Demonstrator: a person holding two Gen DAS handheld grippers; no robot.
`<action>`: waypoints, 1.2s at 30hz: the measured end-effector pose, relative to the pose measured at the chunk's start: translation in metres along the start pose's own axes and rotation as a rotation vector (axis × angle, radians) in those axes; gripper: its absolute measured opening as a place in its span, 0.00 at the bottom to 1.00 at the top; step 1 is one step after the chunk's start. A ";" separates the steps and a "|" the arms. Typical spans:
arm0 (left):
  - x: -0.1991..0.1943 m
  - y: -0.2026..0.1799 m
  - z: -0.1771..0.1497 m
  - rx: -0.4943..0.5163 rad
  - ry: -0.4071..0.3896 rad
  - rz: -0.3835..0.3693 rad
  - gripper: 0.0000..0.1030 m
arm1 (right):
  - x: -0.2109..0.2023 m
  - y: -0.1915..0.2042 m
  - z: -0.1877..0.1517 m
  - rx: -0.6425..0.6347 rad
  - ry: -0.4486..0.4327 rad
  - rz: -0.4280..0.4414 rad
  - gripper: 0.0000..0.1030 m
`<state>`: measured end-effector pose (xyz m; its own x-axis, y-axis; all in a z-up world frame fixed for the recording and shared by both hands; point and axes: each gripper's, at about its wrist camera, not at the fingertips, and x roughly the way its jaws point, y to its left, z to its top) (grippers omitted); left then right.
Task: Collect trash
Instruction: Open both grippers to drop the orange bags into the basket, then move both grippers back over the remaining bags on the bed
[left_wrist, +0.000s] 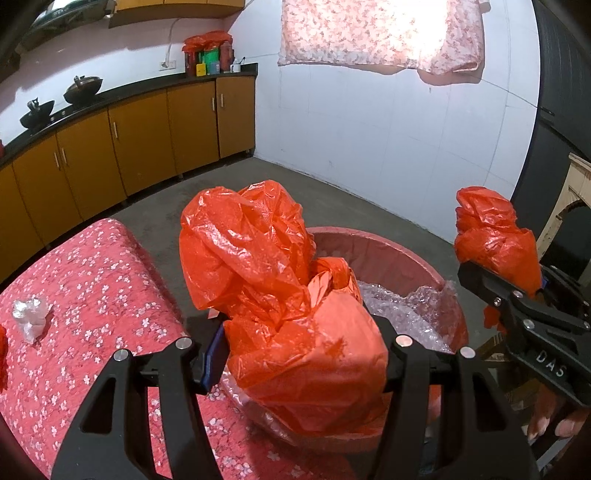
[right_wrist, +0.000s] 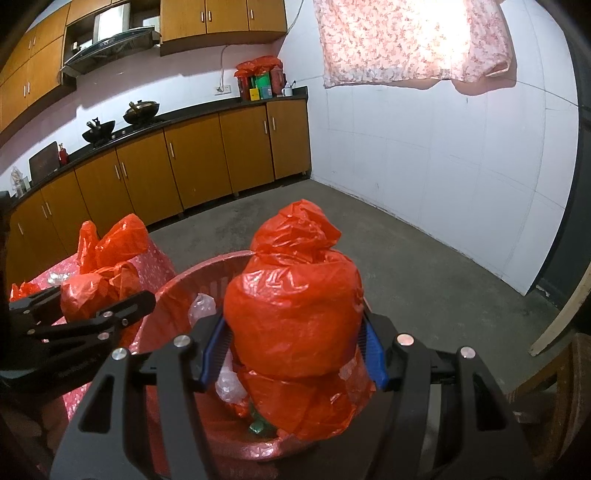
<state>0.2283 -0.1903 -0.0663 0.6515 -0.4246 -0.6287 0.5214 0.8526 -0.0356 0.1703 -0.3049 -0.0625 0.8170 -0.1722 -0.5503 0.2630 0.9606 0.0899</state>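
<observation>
My left tongs (left_wrist: 303, 354) pinch a crinkly, knotted orange plastic bag (left_wrist: 280, 280). My right tongs (right_wrist: 293, 354) clamp a taut, rounded orange plastic bundle (right_wrist: 295, 306), both above the round pink plastic bin (right_wrist: 177, 295).

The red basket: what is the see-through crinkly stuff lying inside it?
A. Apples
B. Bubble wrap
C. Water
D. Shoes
B. Inside the red basket, past the orange bag in the left gripper, clear bubble wrap lies crumpled.
</observation>
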 end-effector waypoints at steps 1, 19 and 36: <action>0.001 -0.001 0.000 0.002 0.000 0.000 0.58 | 0.000 0.000 0.000 0.001 0.000 0.001 0.58; 0.010 0.003 0.001 0.003 0.019 -0.016 0.60 | 0.001 -0.010 0.006 0.048 -0.029 0.056 0.61; 0.008 0.024 -0.005 -0.041 0.030 0.024 0.70 | -0.007 -0.022 0.002 0.102 -0.050 0.064 0.75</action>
<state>0.2427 -0.1715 -0.0762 0.6463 -0.3950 -0.6529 0.4824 0.8744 -0.0516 0.1598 -0.3258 -0.0586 0.8576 -0.1246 -0.4990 0.2583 0.9433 0.2084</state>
